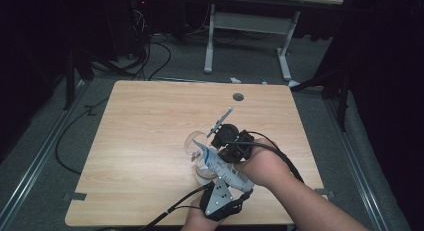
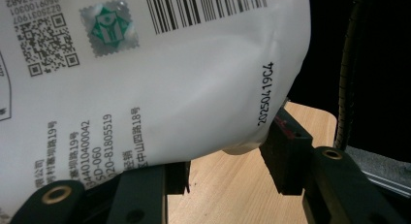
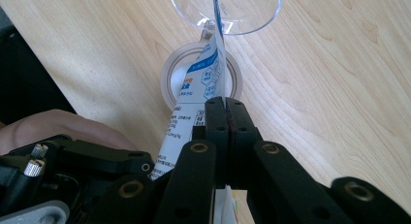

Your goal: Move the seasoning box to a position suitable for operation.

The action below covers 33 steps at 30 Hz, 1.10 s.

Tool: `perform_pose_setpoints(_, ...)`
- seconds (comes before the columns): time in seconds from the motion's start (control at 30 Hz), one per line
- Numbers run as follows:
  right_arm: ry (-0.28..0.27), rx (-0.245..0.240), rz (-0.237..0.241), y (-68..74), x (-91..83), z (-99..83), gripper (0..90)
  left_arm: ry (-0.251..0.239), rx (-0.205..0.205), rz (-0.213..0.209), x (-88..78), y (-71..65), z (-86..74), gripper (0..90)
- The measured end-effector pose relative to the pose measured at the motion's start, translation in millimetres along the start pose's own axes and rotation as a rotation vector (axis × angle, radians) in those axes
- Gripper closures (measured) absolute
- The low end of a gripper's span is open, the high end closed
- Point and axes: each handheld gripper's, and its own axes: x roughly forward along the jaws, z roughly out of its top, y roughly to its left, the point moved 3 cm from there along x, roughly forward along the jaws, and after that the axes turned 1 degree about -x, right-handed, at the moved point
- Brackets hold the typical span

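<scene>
White pouch [image 1: 220, 166], both hand-held grippers clamping, tilted

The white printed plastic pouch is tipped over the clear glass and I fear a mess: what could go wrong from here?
1. The white printed plastic pouch has its narrow corner at the rim of the clear stemmed glass; a small drift could send the contents onto the wooden table.
2. The glass stands free, so a nudge from the pouch might tip it.
3. The right gripper pinches just the pouch's thin edge, which may slip; the left gripper holds its bulging body.
</scene>
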Motion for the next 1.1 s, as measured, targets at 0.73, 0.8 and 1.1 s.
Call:
perform_pose_setpoints(0.73,0.002,0.002,0.000,0.5,-0.2,0.0,90.0,-0.006,-0.003,0.000,0.0,-0.7,0.5,57.5)
perform_pose_setpoints(0.8,0.003,0.003,-0.002,0.6,-0.2,0.2,90.0,-0.006,-0.004,-0.001,0.0,-0.6,0.6,57.6)
perform_pose_setpoints(1.1,0.000,-0.004,-0.002,0.3,-0.1,0.3,90.0,-0.008,-0.006,-0.001,0.0,-0.6,0.7,57.5)
